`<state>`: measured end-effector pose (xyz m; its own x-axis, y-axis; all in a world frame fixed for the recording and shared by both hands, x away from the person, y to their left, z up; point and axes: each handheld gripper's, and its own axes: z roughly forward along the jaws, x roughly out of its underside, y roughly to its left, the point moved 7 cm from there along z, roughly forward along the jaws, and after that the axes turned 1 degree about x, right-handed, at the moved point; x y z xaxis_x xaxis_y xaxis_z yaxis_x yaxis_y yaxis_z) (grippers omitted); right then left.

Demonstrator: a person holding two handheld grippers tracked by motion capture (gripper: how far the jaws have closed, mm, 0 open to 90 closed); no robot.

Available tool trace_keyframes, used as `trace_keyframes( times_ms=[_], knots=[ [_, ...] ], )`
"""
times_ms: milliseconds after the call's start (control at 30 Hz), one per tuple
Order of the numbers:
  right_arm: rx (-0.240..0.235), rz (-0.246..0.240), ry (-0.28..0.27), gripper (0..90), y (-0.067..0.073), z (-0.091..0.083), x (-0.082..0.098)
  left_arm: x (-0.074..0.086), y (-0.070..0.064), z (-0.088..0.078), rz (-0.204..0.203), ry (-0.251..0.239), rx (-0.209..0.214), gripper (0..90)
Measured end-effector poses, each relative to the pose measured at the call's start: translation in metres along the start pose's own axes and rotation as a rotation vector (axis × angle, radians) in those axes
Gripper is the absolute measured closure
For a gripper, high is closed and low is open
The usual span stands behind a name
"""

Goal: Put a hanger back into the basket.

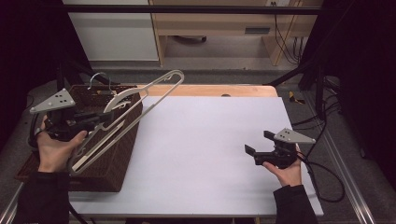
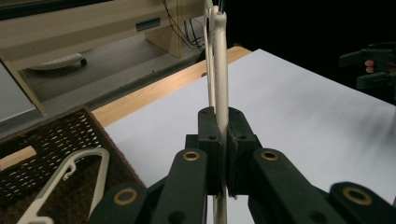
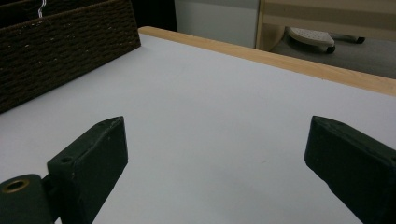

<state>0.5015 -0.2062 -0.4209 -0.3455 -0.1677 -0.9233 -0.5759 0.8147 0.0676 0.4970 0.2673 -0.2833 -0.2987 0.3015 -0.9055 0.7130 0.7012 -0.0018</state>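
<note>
While the dark woven basket (image 1: 122,154) sits at the left edge of the white tabletop (image 1: 205,149), it holds at least one more pale plastic hanger (image 2: 70,179) lying inside, w/ a thin metal hook (image 1: 99,78) poking up near its far rim. How many hangers are in there in all I can't tell; the weave and shadow hide the bottom.

Above the basket, the left gripper (image 1: 108,122) has its jaws clamped together on a cream-coloured clothes hanger (image 1: 140,100). In the left gripper view the hanger (image 2: 221,70) runs edge-on straight up between the two black jaws, pinched tight w/ no gap either side. From the high view the hanger is in the air, tilted: its upper end reaches up and right past the basket's far corner, over the wooden strip (image 1: 210,90) at the back of the tabletop, and its lower end hangs down-left over the basket, just beside the left hand (image 1: 56,149). That hand grips the gripper body from below, forearm coming in from the bottom left, grey plate (image 1: 53,101) on top.

Over on the right, the right gripper (image 1: 257,142) rests low near the tabletop's right side, well apart from basket and hanger. Its jaws stand wide apart, nothing between them, pointing left across the bare white surface toward the basket (image 3: 65,51). The right hand (image 1: 287,170) holds it from behind, cable (image 1: 327,182) trailing off the tabletop edge.
</note>
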Motion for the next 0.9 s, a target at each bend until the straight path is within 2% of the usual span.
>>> trace_keyframes(
  times_ms=[33,100,233,400,700,800,900],
  knots=[
    [0.001,0.0,0.0,6.4,0.0,0.0,0.0,0.003,0.01,-0.002,0.001,0.009,-0.001,86.7],
    [0.003,-0.003,0.001,6.3,0.0,0.0,0.0,0.004,0.014,-0.002,0.005,0.011,-0.002,86.7],
    [0.006,-0.004,0.003,6.1,-0.001,0.0,0.0,0.011,0.034,-0.005,-0.024,0.003,0.006,86.7],
    [0.007,-0.007,0.006,6.1,-0.001,-0.001,0.0,0.025,0.058,-0.006,-0.035,0.027,-0.031,86.7],
    [0.011,-0.007,0.012,6.0,-0.002,0.001,0.002,0.052,0.097,-0.012,-0.088,0.061,-0.079,86.7],
    [0.014,-0.003,0.016,5.9,-0.002,0.001,0.003,0.061,0.108,-0.016,-0.11,0.061,-0.089,86.7],
    [0.013,-0.01,0.018,5.8,-0.003,0.002,0.003,0.067,0.115,-0.021,-0.113,0.061,-0.09,86.6]
  ],
)
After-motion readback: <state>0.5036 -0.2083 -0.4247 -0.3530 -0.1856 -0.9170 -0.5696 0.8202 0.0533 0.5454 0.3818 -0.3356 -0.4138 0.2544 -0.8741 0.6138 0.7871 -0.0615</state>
